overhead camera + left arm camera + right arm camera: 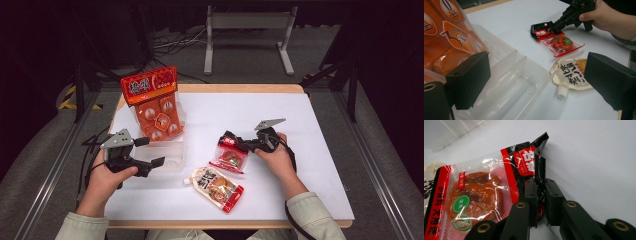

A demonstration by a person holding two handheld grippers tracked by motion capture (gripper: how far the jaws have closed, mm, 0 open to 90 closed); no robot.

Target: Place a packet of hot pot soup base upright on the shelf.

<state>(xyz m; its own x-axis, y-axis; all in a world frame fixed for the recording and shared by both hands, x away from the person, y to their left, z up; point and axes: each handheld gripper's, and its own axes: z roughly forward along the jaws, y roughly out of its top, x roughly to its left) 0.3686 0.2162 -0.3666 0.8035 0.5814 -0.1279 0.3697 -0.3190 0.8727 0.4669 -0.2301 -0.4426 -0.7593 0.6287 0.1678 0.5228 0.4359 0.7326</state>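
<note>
Our right gripper [540, 202] pinches the black-and-red header edge of the red snack pouch [230, 155] — a grip on the flat seal, we judge, so the soft contents are not crushed — while the pouch lies on the white surface [300, 130], near the spouted pouch [218, 187]. Our left gripper [149, 151] hangs spread and empty over the clear plastic tray [509, 87] — just beside the orange package [157, 102] propped in it, probably steadying the tray for the pouch.
</note>
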